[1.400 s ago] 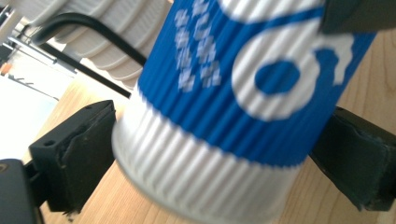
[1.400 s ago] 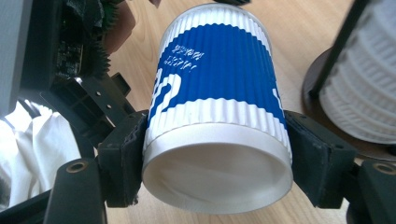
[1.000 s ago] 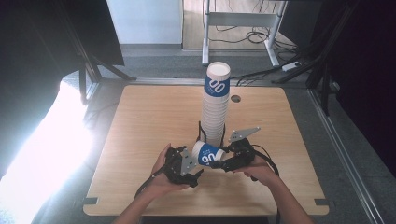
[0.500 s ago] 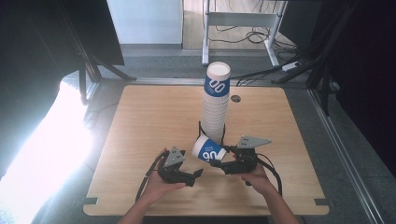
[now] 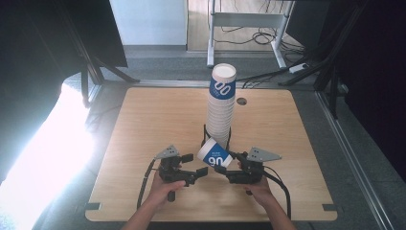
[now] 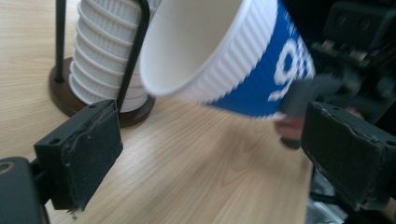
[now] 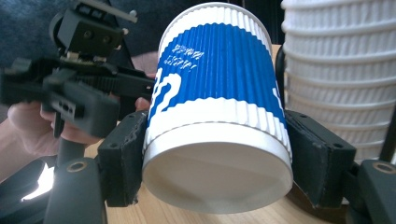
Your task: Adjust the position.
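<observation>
Right tool (image 5: pixel 221 168): it is gripping one blue-and-white paper cup (image 5: pixel 213 153); in the right gripper view its two jaws are pressing on opposite sides of the cup near the base (image 7: pixel 217 179), closed only as far as the cup's width allows.
Left tool (image 5: pixel 200 173): it is holding nothing; in the left gripper view its two jaws are standing wide apart, with bare bench (image 6: pixel 196 163) between them.
Held cup: it is tilting above the bench near the middle of the front edge, open mouth (image 6: pixel 187 37) facing the left tool and base facing the right tool; it is sitting just in front of the stack's foot.
Gap between tools: the left tool is pointing at the cup's rim from just beside it, not touching it as far as the high view is showing.
Cup stack (image 5: pixel 221 108): one tall column of nested cups is standing upright at the bench's centre, toward the back edge; the single cups in it are too many and too close to count, and the top one is showing a blue band.
Stand (image 6: pixel 140 51): thin black rods are rising around the stack from a round dark base.
Hands: two, one (image 5: pixel 163 189) on each tool, the other (image 5: pixel 258 187) coming in from the front edge.
Bench hole (image 5: pixel 241 101): one small round hole is lying near the back edge.
</observation>
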`<act>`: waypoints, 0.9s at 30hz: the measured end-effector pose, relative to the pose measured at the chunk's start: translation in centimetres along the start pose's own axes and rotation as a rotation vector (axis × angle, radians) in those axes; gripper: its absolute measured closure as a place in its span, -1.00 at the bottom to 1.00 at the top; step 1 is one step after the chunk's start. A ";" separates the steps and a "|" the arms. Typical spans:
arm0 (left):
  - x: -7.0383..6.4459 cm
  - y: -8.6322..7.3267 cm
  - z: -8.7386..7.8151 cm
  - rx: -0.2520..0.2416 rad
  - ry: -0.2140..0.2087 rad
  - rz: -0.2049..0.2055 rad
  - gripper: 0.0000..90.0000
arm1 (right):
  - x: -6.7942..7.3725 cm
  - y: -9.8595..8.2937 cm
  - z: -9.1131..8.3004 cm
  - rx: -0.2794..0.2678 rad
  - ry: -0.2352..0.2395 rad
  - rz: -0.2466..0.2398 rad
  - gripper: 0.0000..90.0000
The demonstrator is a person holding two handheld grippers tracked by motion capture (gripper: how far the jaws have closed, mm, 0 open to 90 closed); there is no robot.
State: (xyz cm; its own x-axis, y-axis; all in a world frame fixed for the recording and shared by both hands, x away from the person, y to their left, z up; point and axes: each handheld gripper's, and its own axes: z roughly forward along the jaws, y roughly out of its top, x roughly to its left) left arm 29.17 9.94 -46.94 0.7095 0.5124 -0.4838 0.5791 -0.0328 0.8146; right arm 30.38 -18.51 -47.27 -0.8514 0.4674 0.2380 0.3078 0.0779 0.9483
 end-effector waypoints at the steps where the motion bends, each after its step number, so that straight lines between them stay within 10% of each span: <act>1: 0.0 0.0 0.0 0.000 -0.002 -0.005 -0.87 | 0.1 -0.1 0.1 0.005 -0.001 0.002 -0.39; 27: -0.3 0.4 0.9 -0.044 -0.060 -0.112 -0.88 | 0.6 -1.1 0.1 -0.089 -0.034 0.015 -0.39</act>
State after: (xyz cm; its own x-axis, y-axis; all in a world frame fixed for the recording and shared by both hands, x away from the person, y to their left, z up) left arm 29.57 9.00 -46.76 0.6651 0.4585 -0.5894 0.6384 0.0602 0.7673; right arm 29.54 -18.20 -48.22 -0.8315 0.4978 0.2466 0.2802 -0.0075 0.9599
